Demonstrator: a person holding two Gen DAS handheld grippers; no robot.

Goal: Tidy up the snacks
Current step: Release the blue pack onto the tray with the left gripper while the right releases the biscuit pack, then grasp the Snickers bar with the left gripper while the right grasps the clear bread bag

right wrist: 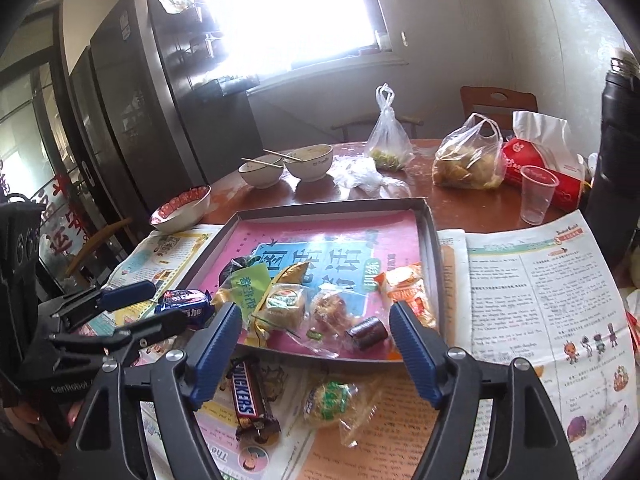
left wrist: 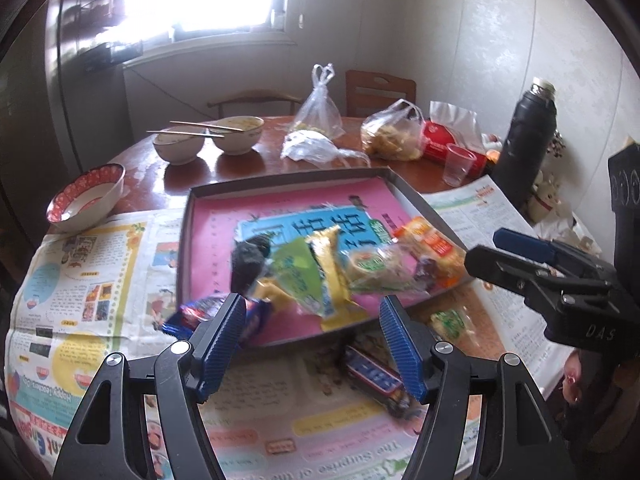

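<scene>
Snacks (right wrist: 288,304) lie heaped in the near part of the grey tray (right wrist: 430,232); a Snickers bar (right wrist: 250,400) lies outside it, on newspaper (right wrist: 540,300). Left gripper (left wrist: 312,340) and right gripper (right wrist: 316,344) hover released, empty.

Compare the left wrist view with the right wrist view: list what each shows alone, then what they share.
Left wrist view only: the right gripper, jaws open and empty.

Right wrist view only: the left gripper, open and empty; the dark refrigerator; the Snickers bar's name, readable here.

Both: the grey tray holding wrapped snacks, the red-rimmed bowl, two white bowls with chopsticks, the clear plastic cup, the black flask, and newspaper.
</scene>
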